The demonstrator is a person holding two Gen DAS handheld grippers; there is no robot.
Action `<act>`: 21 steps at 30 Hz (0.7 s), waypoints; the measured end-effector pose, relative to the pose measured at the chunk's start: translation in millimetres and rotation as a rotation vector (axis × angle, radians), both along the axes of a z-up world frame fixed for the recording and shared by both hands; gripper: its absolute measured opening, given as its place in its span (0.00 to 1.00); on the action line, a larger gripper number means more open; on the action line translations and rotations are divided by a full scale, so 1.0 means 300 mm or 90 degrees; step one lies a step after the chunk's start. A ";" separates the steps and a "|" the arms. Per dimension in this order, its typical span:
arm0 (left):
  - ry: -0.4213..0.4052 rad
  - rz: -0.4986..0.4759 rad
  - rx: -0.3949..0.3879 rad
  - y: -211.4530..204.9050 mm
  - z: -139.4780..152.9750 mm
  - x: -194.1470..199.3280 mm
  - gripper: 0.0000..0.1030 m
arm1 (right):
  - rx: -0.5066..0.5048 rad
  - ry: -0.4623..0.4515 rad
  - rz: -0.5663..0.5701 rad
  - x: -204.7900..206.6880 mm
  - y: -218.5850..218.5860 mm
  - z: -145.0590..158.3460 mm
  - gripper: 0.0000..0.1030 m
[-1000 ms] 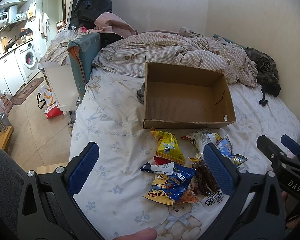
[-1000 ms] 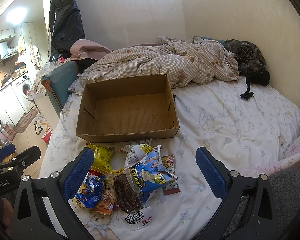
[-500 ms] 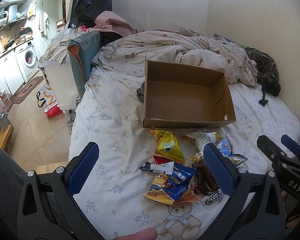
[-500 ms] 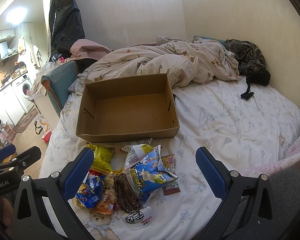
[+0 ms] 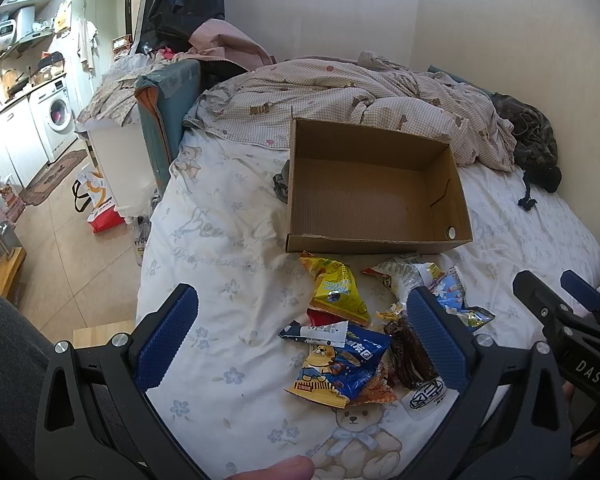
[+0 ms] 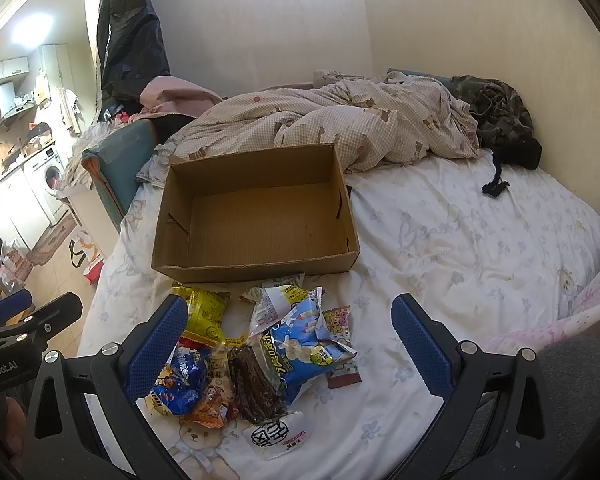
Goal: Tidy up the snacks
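Left wrist view: snack packets [image 5: 352,340] heaped before empty cardboard box [image 5: 374,192].
Left gripper [image 5: 304,336] and right gripper [image 6: 288,344] spread wide, apparently holding nothing.

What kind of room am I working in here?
Most likely a small studio flat: the snacks and cardboard box sit on a bed with a rumpled quilt, and a washing machine stands among kitchen cupboards nearby.

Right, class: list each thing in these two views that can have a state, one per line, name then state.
Brown cardboard box: open-topped, empty, upright on the bed.
Yellow snack bag: sealed, lying flat outside the box.
Blue bear-print snack bag: lying in the pile, not boxed.
Dark brown jerky packet: lying in the pile.
Left gripper: jaws open, holding nothing.
Right gripper: jaws open, holding nothing.
Checked quilt: rumpled.
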State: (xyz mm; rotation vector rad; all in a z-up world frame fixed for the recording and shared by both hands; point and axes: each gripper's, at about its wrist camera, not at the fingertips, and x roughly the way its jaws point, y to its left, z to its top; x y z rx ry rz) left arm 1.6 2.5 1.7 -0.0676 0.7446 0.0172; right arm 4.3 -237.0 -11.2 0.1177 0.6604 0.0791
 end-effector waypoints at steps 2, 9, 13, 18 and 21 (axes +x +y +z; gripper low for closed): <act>0.001 0.000 0.001 0.000 -0.001 0.001 1.00 | 0.002 0.002 -0.001 0.003 0.002 0.002 1.00; 0.002 0.001 -0.001 0.003 -0.007 0.001 1.00 | 0.014 0.014 0.001 0.015 -0.015 -0.005 1.00; 0.006 0.012 0.000 0.023 -0.012 0.007 1.00 | 0.083 0.080 0.015 0.051 -0.065 -0.022 1.00; 0.029 0.031 -0.008 0.043 -0.026 0.022 1.00 | 0.149 0.223 -0.023 0.108 -0.154 -0.125 1.00; 0.038 0.035 -0.005 0.039 -0.025 0.031 1.00 | 0.149 0.343 -0.012 0.151 -0.137 -0.235 1.00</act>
